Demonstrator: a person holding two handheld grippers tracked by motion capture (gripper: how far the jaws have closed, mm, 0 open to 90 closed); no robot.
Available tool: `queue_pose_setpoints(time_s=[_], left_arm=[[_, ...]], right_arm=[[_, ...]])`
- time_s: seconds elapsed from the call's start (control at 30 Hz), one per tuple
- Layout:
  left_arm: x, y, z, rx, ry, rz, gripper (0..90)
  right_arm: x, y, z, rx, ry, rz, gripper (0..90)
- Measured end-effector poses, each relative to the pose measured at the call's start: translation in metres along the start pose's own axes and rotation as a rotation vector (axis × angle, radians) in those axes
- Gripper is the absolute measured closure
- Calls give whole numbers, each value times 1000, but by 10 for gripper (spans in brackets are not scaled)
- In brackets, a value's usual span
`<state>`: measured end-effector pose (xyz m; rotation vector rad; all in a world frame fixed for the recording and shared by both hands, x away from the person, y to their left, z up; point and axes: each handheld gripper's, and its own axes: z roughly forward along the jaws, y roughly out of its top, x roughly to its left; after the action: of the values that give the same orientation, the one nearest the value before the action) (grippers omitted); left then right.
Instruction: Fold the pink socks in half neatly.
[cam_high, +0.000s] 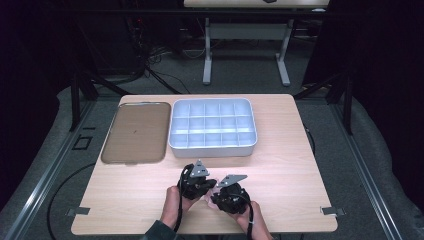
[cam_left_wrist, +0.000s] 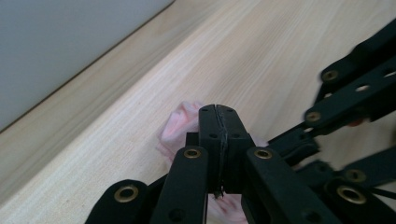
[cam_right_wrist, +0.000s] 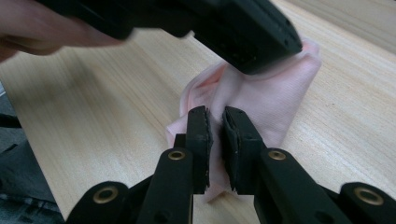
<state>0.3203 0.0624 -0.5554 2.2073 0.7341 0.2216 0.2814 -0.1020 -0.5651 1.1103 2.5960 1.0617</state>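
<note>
A small pink cloth (cam_high: 208, 196) lies bunched on the wooden table (cam_high: 290, 165) near its front edge, between my two grippers. My left gripper (cam_high: 205, 188) is shut on one side of it. In the left gripper view the jaws (cam_left_wrist: 218, 109) meet tightly on a thin fold, and the rest of the cloth (cam_left_wrist: 180, 123) bulges behind them. My right gripper (cam_high: 220, 196) is shut on the other side. In the right gripper view its tips (cam_right_wrist: 215, 114) pinch a fold of the cloth (cam_right_wrist: 275, 98), with the left gripper (cam_right_wrist: 243, 32) just beyond, over the cloth's far part.
A white tray with several compartments (cam_high: 212, 150) stands at the table's middle back, and a flat brown tray (cam_high: 135, 132) lies to its left. The white tray's wall (cam_left_wrist: 56, 42) rises close by in the left gripper view. Bare wood surrounds the grippers.
</note>
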Motion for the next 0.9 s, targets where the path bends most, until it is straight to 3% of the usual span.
queue_pose_setpoints(time_s=[0.13, 0.4, 0.57, 0.9], left_arm=[[5, -6, 5, 1, 4, -19, 898], [8, -14, 3, -9, 18, -49, 899], [7, -14, 3, -9, 28, -43, 899], [5, -14, 3, -6, 45, -33, 899]], right_arm=[[-1, -2, -1, -16, 1, 3, 797], [12, 0, -10, 1, -41, -63, 790], [19, -1, -5, 20, -39, -93, 800], [17, -3, 1, 12, -28, -92, 845]])
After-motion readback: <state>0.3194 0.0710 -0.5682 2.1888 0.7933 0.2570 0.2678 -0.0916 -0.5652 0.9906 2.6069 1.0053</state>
